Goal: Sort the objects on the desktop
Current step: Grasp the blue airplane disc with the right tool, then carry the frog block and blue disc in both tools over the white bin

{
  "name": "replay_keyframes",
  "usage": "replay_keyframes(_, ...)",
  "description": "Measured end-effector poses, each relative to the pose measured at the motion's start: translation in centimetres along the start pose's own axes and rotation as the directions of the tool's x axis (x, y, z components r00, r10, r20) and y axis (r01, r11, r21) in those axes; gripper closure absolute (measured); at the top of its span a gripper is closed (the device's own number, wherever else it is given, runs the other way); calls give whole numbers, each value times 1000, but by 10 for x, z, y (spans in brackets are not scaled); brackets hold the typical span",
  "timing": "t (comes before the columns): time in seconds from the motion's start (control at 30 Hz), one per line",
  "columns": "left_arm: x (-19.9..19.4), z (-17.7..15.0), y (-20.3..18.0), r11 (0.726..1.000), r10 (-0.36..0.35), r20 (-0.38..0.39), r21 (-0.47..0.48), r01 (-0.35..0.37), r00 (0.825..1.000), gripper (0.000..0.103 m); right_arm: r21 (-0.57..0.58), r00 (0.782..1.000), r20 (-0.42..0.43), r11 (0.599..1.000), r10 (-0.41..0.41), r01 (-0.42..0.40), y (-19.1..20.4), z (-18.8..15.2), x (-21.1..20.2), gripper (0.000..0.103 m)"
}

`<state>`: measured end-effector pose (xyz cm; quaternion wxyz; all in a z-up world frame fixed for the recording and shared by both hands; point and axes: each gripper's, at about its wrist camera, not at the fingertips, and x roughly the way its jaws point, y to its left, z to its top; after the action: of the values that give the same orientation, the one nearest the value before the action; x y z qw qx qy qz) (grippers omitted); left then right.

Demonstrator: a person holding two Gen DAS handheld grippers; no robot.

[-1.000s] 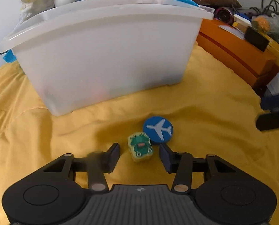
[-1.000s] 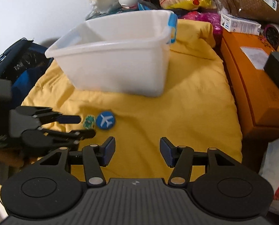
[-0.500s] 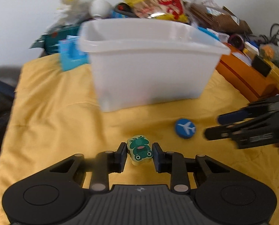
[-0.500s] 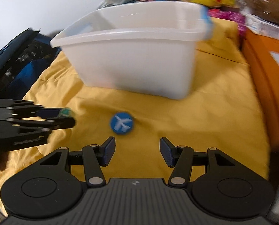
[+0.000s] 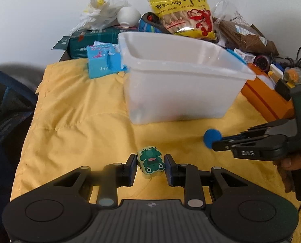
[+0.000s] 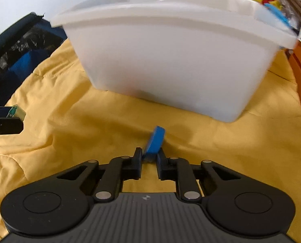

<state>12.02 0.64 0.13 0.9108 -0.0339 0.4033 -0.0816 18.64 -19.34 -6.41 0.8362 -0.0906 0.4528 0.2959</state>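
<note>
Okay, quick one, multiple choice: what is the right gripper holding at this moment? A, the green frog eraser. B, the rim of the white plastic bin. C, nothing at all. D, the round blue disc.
D: in the right wrist view the right gripper is shut on the blue disc, clamped on edge between its fingers, while the frog eraser sits in the left gripper.

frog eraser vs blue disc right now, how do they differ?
Shape: the frog eraser is a chunky block with a green cartoon frog on top; the blue disc is a flat round piece, plain blue from here.
Pose: the eraser sits face-up in its grip; the disc stands on edge, tilted.
Holder: the left gripper clamps the eraser; the right gripper pinches the disc by its lower edge.
Shared: both are small, gripped, and near the white bin.
</note>
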Motion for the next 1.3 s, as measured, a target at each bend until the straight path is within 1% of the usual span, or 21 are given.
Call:
replay_keyframes(0.13,1,7,-9,1000,-19,11,21,19,1000,71,15,1000,24,1000,0,-1,-14,-1,-22,88)
replay_keyframes(0.23,3,9,-15,999,-27,7,32,27,1000,71,11,1000,20,1000,-17,17,-22,0,-26,88)
replay_keyframes(0.27,4,8,-16,999,-29,4,35,29,1000,71,13,1000,6,1000,-11,11,-22,0,-23,86)
replay_keyframes(0.3,5,8,-18,999,-31,0,40,31,1000,71,19,1000,-7,1000,-11,11,-21,1,-19,78)
replay_keyframes(0.33,5,7,-21,998,-32,-5,46,32,999,71,20,1000,-6,1000,-20,20,-21,0,-17,55)
replay_keyframes(0.4,5,4,-24,998,-27,-14,64,28,1000,71,4,997,23,997,-73,73,-16,0,-14,26)
replay_keyframes(0.47,5,2,-25,997,-21,-22,72,22,1000,71,-11,997,20,997,-74,74,-12,1,-3,27)
replay_keyframes(0.5,4,1,-25,997,-19,-24,70,21,1000,71,-10,998,16,998,-59,59,-10,2,2,30)
replay_keyframes(0.53,3,1,-24,998,-16,-27,67,18,1000,71,-14,999,13,999,-47,47,-9,3,7,39)
replay_keyframes(0.57,2,0,-24,998,-13,-29,67,15,1000,71,-27,999,5,998,-51,51,-6,4,13,46)
replay_keyframes(0.6,1,0,-23,998,-9,-30,66,11,1000,71,-39,998,-4,998,-58,58,-4,5,18,61)
replay_keyframes(0.67,0,1,-21,998,-6,-31,60,7,1000,71,-49,998,-3,997,-62,61,-2,6,22,60)
replay_keyframes(0.73,-2,4,-21,999,-5,-23,51,6,1000,71,-36,999,-5,998,-47,47,-4,7,19,61)
replay_keyframes(0.87,-10,22,-24,999,-11,2,41,11,1000,71,15,999,41,1000,-2,1,-18,7,-14,61)
replay_keyframes(0.93,-14,36,-28,999,-18,19,34,17,1000,71,56,997,77,998,18,-23,-26,13,-39,61)
replay_keyframes(1.03,-20,60,-34,999,-24,34,22,23,999,71,72,987,153,995,53,-64,-33,28,-82,61)
replay_keyframes(1.13,-25,85,-41,999,-27,57,22,26,998,71,65,974,219,995,62,-78,-39,50,-116,61)
replay_keyframes(1.2,-29,103,-45,999,-26,77,35,23,997,71,77,967,247,993,67,-89,-44,67,-130,61)
replay_keyframes(1.3,-34,126,-46,999,-17,103,49,12,995,71,95,959,274,991,68,-98,-49,91,-141,60)
